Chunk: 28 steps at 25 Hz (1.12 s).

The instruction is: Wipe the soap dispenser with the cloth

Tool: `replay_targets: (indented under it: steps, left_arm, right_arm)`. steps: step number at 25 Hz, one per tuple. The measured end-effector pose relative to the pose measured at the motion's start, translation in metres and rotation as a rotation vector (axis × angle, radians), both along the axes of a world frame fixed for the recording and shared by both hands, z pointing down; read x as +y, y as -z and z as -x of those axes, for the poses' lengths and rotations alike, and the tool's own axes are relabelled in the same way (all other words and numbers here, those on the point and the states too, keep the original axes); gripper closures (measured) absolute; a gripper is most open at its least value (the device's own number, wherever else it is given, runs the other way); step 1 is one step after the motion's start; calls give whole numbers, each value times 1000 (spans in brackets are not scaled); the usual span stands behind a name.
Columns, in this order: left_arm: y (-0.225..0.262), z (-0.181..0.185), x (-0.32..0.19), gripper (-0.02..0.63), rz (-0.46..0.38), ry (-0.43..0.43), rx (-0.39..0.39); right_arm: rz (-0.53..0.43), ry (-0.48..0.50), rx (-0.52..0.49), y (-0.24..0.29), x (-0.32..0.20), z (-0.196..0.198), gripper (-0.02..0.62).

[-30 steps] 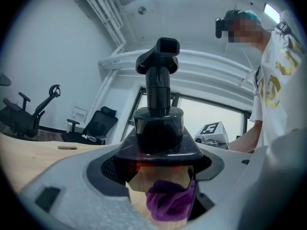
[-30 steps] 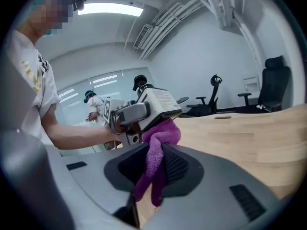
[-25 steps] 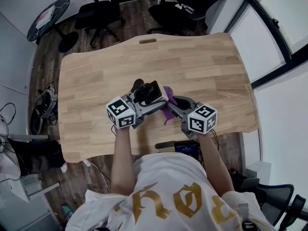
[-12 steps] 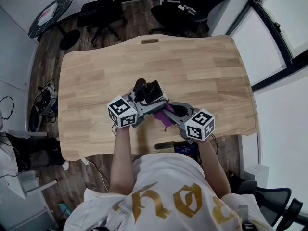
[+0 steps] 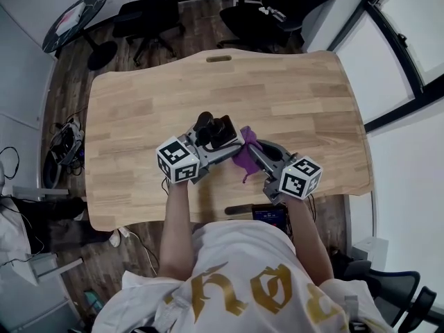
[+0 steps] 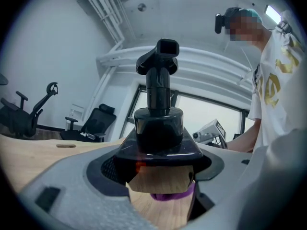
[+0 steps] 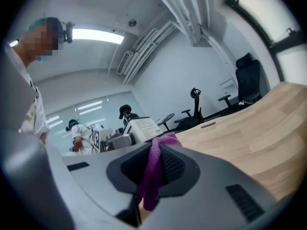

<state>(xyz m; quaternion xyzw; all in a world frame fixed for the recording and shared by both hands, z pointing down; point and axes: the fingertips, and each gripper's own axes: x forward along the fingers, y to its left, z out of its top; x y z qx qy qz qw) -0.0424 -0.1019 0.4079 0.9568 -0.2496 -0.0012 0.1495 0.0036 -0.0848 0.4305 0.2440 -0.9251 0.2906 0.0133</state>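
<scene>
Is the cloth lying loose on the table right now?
No, the purple cloth is pinched between the closed jaws of the right gripper, as the right gripper view shows.

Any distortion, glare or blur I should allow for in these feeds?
Head view: sharp, evenly lit. Left gripper view: strong fisheye, dark corners; black pump soap dispenser backlit by bright windows, little surface detail. Right gripper view: purple cloth slightly soft up close; ceiling light strip blown out.
</scene>
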Motion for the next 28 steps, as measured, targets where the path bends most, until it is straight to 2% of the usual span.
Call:
replay_targets:
  steps: [2,6,11,15,17,19,21,25,28]
  left_arm:
    - [-5,-1,1,262,7,-11,-33]
    - [-15,-5,6,262,15,-44,-77]
    - [-26,-16,10,262,24,-82,-113]
    - [-38,-15,16,262,41,-104,-164]
    - [-41,-17,19,262,44,-117,-183]
    - [-39,-21,21,262,40,-122,-177]
    - [-35,-22,21,262,27,-118,-165]
    - [-29,-19,25,262,-4,-114,-184]
    - [-26,-29,33,262,-21,-132,-196]
  right_arm:
    - [23,-46,-51,7,-10,-11,554]
    - [4,-79,-151,33,-19,-18,554]
    - [-20,-46,-238,61,-17,-3,554]
    - [-60,19,-418,106,-9,3,554]
    - [-101,78,-388,115,-3,14,554]
    - [-151,117,-282,113,0,29,554]
    - [-188,111,-226,113,1,36,554]
    - [-257,99,-180,116,6,36,552]
    - [-271,110,-139,113,9,32,466]
